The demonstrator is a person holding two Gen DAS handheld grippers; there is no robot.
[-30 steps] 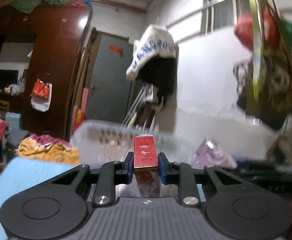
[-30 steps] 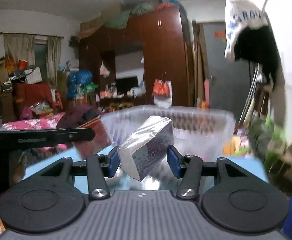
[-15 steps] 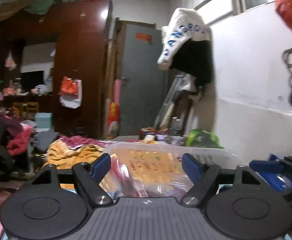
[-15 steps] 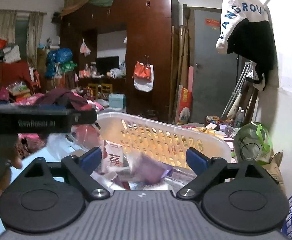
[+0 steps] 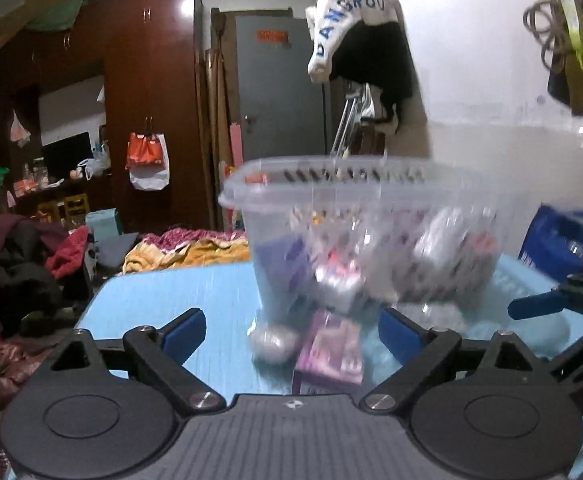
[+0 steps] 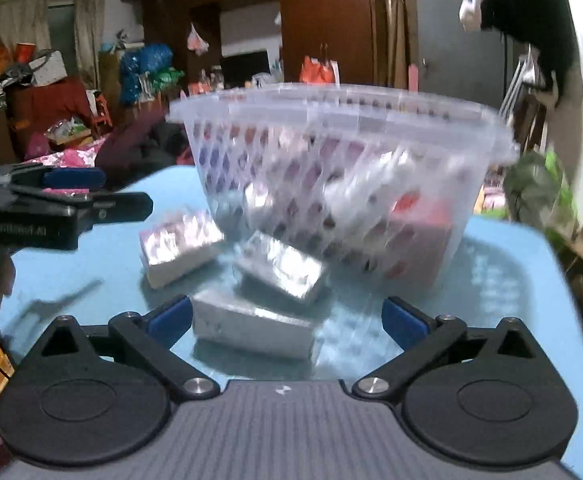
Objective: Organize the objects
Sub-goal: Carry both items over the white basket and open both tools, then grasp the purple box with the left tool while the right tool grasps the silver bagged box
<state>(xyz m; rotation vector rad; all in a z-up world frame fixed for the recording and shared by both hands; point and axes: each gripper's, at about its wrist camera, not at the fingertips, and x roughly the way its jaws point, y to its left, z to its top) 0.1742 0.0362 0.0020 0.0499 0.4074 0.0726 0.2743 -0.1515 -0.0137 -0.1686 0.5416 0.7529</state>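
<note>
the blue worktop (image 6: 91, 272) fills mid-frame, the clear basket (image 6: 331, 120) upper centre. the nearest silver box (image 6: 251, 326) lies crosswise, low centre, between the right gripper (image 6: 287, 322) jaws, wide open, empty. left gripper (image 5: 291, 332) likewise, over a purple packet (image 5: 331, 348).

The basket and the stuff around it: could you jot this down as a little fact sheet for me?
container: clear plastic basket, partly filled with packets
surface: light blue table
left outside: three foil-wrapped packs in front of the basket
left gripper: open, empty
right gripper: open, empty, nearest pack between its fingers
sharpness: blurred, labels unreadable
</note>
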